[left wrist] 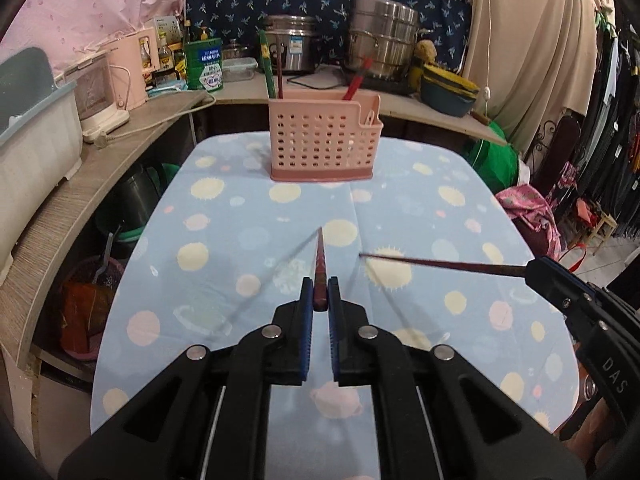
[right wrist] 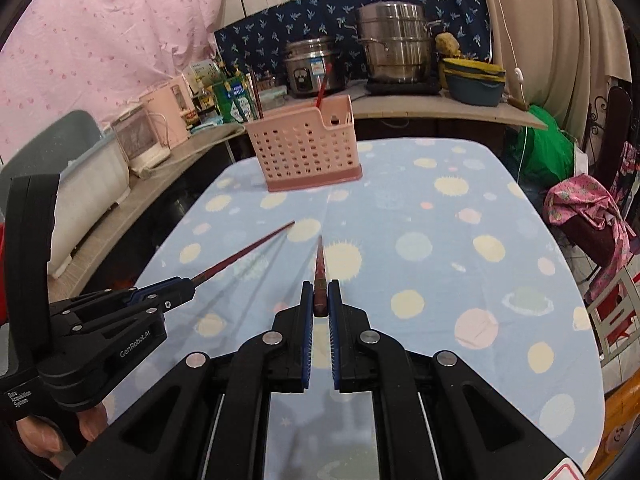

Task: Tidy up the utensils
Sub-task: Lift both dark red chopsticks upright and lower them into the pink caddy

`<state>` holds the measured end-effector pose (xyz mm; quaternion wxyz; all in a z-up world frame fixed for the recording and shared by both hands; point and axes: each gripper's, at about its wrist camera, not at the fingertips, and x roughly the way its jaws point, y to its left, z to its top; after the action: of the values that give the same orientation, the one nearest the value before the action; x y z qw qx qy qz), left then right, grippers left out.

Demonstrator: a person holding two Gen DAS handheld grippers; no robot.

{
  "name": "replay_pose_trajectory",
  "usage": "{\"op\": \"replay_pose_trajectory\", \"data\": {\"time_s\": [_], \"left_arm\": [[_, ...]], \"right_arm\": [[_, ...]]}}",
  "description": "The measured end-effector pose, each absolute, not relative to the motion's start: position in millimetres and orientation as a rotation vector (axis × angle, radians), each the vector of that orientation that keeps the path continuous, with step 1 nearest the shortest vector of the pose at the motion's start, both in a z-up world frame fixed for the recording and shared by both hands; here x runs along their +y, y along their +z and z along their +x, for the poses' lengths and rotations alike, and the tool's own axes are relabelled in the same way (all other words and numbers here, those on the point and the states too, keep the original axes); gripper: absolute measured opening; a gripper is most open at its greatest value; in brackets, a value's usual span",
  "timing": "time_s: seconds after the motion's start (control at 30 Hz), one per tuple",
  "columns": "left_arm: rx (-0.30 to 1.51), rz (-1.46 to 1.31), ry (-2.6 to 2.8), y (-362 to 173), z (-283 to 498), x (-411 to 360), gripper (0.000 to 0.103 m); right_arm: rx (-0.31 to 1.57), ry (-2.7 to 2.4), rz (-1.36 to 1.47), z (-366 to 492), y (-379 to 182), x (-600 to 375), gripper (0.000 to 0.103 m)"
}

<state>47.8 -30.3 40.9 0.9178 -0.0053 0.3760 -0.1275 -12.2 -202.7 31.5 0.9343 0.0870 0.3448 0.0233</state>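
Note:
My left gripper (left wrist: 320, 294) is shut on a dark red chopstick (left wrist: 320, 264) that points forward above the table. My right gripper (right wrist: 320, 294) is shut on a second dark red chopstick (right wrist: 319, 268), also held above the table. Each gripper shows in the other's view: the right one (left wrist: 538, 270) with its chopstick (left wrist: 440, 263) pointing left, the left one (right wrist: 188, 286) with its chopstick (right wrist: 244, 254) pointing up-right. A pink perforated utensil basket (left wrist: 324, 140) stands at the table's far end (right wrist: 306, 148), holding a few red and green utensils (left wrist: 356, 80).
The table has a light blue cloth with pastel dots (left wrist: 440, 208). A counter behind and to the left carries a rice cooker (left wrist: 294, 50), a steel steamer pot (left wrist: 382, 38), bottles, a pink kettle (left wrist: 128, 68) and a white dish bin (left wrist: 36, 148). Clothes hang at the right.

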Motion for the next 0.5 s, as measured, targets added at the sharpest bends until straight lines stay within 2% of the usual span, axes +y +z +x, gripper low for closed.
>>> {"op": "replay_pose_trajectory", "data": {"time_s": [0.27, 0.5], "left_arm": [[0.655, -0.1, -0.262, 108, 82, -11, 0.007], [0.601, -0.137, -0.273, 147, 121, -11, 0.007]], "right_arm": [[0.579, 0.06, 0.214, 9, 98, -216, 0.007], [0.54, 0.078, 0.27, 46, 129, -233, 0.007]]}}
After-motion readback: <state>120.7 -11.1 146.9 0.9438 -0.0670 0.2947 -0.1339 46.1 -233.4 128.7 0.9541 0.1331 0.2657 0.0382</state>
